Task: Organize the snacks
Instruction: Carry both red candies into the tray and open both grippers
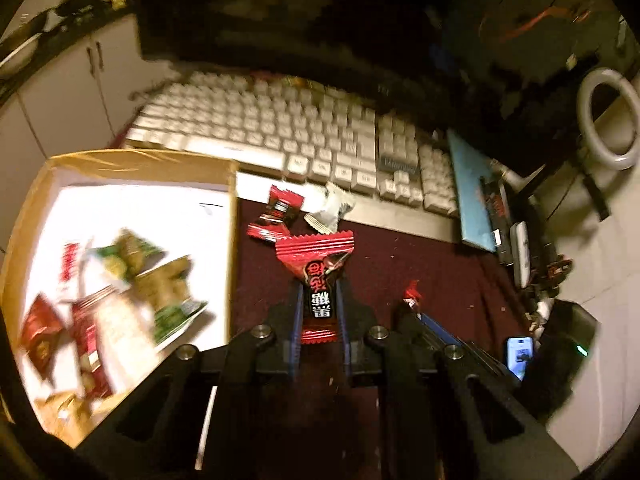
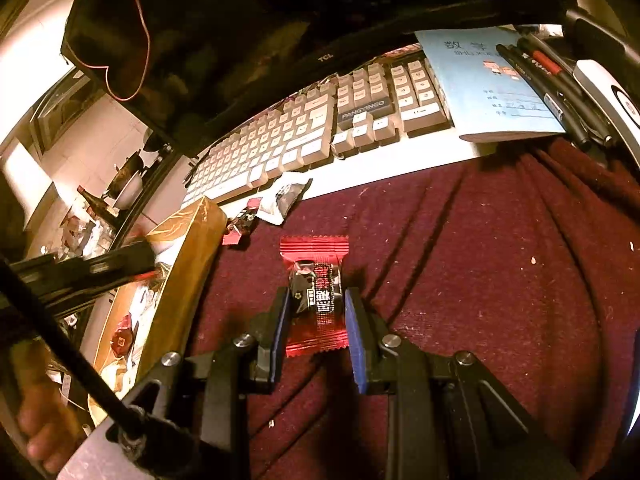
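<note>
My left gripper is shut on a red and black wrapped candy, held above the dark red cloth just right of an open cardboard box. Several snack packets lie inside the box. My right gripper is shut on a second red and black candy over the cloth. In the left wrist view the right gripper shows low on the right, with a bit of red wrapper at its tip. Two loose sweets lie near the keyboard, a red-black one and a white one.
A white keyboard lies behind the cloth, under a dark monitor. A blue booklet and pens sit at the right. A phone and a ring light are at the far right. A hand shows at lower left.
</note>
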A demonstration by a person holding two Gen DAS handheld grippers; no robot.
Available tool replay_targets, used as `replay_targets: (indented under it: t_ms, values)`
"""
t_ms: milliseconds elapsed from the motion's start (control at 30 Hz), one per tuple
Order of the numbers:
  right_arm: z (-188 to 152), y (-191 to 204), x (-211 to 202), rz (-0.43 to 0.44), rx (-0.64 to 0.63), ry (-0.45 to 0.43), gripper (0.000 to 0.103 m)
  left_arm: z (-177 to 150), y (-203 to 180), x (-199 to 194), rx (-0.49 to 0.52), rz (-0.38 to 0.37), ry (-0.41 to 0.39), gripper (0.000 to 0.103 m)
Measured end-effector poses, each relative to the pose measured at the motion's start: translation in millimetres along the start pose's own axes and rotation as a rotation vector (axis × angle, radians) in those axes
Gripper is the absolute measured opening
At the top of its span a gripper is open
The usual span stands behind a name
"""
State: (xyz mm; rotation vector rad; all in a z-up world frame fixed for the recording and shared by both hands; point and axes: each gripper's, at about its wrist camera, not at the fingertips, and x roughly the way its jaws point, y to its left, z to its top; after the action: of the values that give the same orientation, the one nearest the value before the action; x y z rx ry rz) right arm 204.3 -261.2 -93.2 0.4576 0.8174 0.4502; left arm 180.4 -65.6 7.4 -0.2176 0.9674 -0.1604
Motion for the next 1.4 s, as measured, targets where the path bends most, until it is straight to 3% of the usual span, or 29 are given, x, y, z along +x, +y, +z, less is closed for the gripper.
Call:
replay_targets:
  t_ms: [233, 467, 600, 767, 933, 1067, 1233, 1400]
  values:
    - [-1, 6, 0, -0.005, -0.034, 0.001, 0.026, -27, 32, -56, -0.07, 0.011, -0.119, 0.017]
    - [0, 8, 4, 0.006, -0.046, 0.014, 0.026, -42, 85, -87, -0.2, 0.028, -0.153, 0.017]
    - [-2, 20, 1, 0.074, -0.053, 0.018, 0.026, -48, 105, -90, -0.234, 0.052, -0.15, 0.017]
    - [-13, 64, -16, 0.125, -0.152, -0.005, 0.026, -63, 126, -88, -0.273, 0.069, -0.13, 0.017]
    - [-23, 113, -7, 0.225, -0.226, 0.083, 0.026, -72, 138, -81, -0.297, 0.072, -0.107, 0.017]
    - [-33, 149, 8, 0.253, -0.301, 0.145, 0.026, -69, 143, -75, -0.301, 0.073, -0.099, 0.017]
    - [-45, 188, 36, 0.208, -0.422, 0.205, 0.026, -62, 150, -63, -0.3, 0.082, -0.085, 0.017]
    - [-54, 205, 55, 0.104, -0.522, 0.208, 0.026, -57, 160, -54, -0.289, 0.106, -0.065, 0.017]
